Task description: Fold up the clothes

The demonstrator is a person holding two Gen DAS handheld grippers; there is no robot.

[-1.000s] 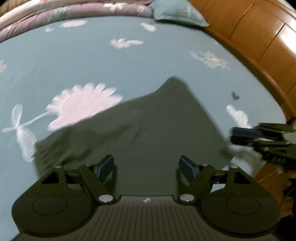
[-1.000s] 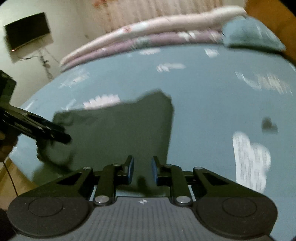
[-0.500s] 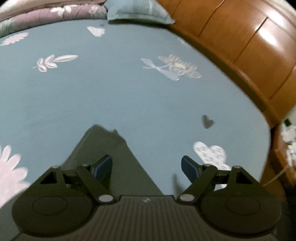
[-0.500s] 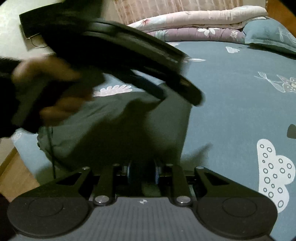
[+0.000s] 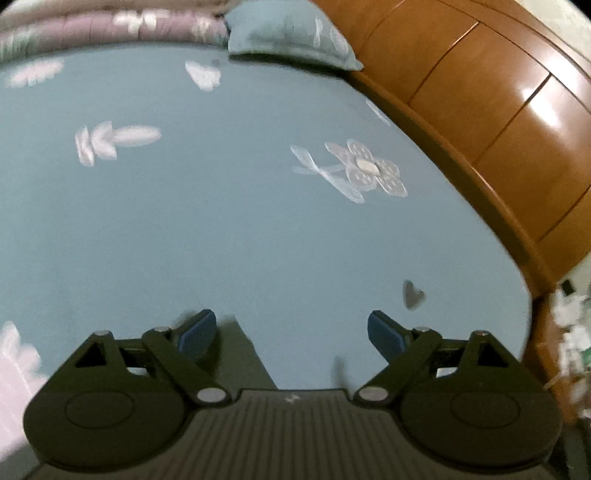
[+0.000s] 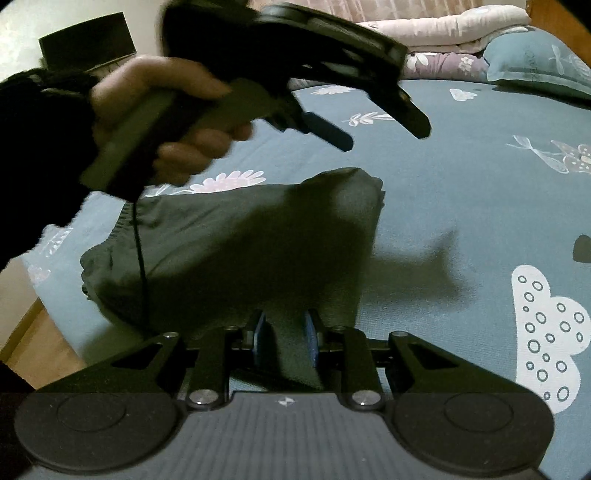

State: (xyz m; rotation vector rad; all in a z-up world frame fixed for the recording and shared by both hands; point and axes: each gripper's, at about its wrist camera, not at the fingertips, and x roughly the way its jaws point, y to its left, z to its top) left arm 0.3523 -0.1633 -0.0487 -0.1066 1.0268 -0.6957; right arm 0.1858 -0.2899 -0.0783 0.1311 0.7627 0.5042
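The left gripper [image 5: 291, 332] stands wide apart over the bed, its jaws having just been opening, and nothing lies between them; only a corner of the dark green garment [image 5: 242, 354] shows near its left finger. In the right wrist view, this gripper hangs above the garment [image 6: 236, 251], gripped by the person's hand [image 6: 166, 122] in a dark sleeve [image 6: 40, 155], apart from the cloth. The right gripper [image 6: 284, 338] is narrowed on a fold of the garment's near edge, its blue pads [image 6: 259, 334] pressing the cloth from both sides. The garment lies flat on the blue flowered sheet [image 6: 461, 184], near the left edge of the bed. A pillow [image 5: 291, 33] and folded quilts [image 6: 443, 29] lie at the far end, and a wooden headboard [image 5: 498, 122] runs along the right.
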